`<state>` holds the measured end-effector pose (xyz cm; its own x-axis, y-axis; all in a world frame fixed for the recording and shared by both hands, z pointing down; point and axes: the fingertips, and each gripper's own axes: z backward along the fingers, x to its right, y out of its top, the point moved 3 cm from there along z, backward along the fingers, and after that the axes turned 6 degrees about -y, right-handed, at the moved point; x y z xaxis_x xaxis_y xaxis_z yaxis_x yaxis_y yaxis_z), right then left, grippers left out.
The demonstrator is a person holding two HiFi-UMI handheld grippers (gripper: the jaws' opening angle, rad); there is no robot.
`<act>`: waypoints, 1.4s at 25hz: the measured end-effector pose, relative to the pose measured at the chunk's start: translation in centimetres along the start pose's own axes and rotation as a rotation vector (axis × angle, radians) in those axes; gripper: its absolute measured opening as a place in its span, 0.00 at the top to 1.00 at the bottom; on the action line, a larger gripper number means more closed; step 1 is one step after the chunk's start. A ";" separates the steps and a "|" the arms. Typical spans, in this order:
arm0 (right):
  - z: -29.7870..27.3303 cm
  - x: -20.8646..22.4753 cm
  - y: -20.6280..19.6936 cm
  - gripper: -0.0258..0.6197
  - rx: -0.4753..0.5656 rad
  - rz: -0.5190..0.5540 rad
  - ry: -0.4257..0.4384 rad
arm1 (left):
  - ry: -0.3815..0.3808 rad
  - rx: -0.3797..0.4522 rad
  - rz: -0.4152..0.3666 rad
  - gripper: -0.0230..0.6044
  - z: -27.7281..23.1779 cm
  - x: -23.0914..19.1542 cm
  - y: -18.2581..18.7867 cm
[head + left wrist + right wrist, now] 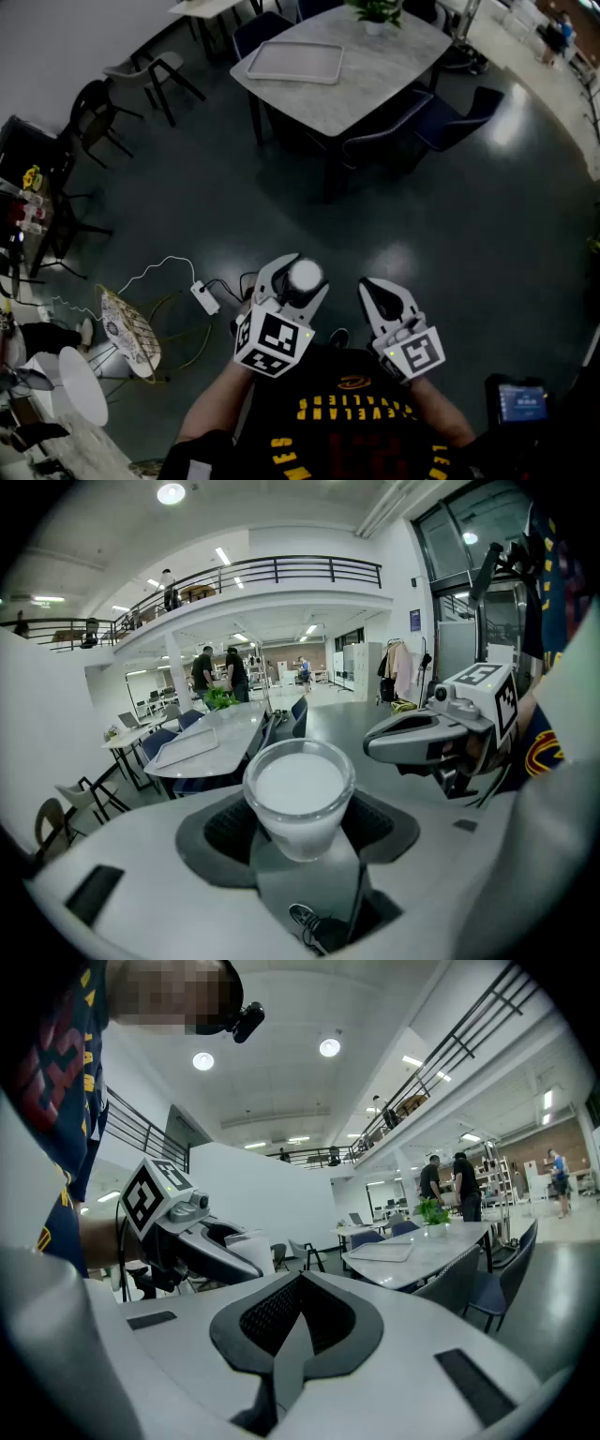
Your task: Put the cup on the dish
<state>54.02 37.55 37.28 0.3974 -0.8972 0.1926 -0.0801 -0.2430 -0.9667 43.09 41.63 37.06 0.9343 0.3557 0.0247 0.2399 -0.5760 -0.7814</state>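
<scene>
The left gripper view shows the left tool (298, 278) pinching the cup (300, 794), the right gripper view the right tool (375, 286) pressed together and empty; only the head view shows both over the floor (450, 216), well apart from the worktop (384, 56), with the cup's base hidden there.

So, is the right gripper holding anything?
No, the right gripper has its jaws pressed together with nothing between them.
</scene>
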 end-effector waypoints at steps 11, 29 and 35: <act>2.3 -4.6 -6.4 0.81 -0.065 -0.042 0.164 | 0.024 -0.053 0.012 0.54 1.8 4.0 -2.5; -8.7 -25.8 -4.5 0.59 0.027 0.237 0.196 | -0.040 0.037 0.004 0.54 15.3 -1.9 -10.9; -10.4 -29.6 -4.5 0.59 0.026 0.246 0.149 | -0.039 0.139 0.023 0.54 18.7 -4.0 -12.9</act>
<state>33.09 61.30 37.65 0.2297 -0.9729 -0.0277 -0.1329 -0.0032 -0.9911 31.36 61.39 35.39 0.9277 0.3729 -0.0166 0.1768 -0.4780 -0.8604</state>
